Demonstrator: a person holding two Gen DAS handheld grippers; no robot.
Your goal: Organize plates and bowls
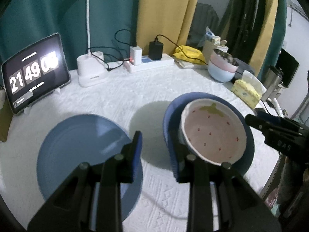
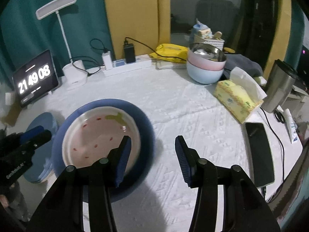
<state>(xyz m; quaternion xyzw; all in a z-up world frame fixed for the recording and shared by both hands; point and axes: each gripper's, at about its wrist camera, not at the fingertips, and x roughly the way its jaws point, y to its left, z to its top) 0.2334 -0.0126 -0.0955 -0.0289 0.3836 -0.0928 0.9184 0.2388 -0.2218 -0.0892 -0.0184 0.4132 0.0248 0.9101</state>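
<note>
A white bowl with a pink strawberry inside (image 1: 213, 133) (image 2: 100, 137) sits in a dark blue bowl (image 1: 170, 119) (image 2: 143, 123) on the white tablecloth. A light blue plate (image 1: 81, 147) (image 2: 41, 123) lies to its left. My left gripper (image 1: 157, 156) is open, its jaws standing between the plate and the dark blue bowl, the right finger against the bowl's left rim. My right gripper (image 2: 151, 160) is open, its left finger over the bowls' right rim. Stacked pink and light blue bowls (image 1: 222, 67) (image 2: 205, 67) with a steel bowl on top stand at the back right.
A tablet clock (image 1: 34, 71) (image 2: 35, 79), a desk lamp (image 1: 90, 69) (image 2: 74, 73) and a power strip (image 1: 150, 63) (image 2: 127, 65) line the back. A tissue box (image 1: 245, 91) (image 2: 237, 98), a steel tumbler (image 2: 280, 85) and a phone (image 2: 260, 150) lie at the right.
</note>
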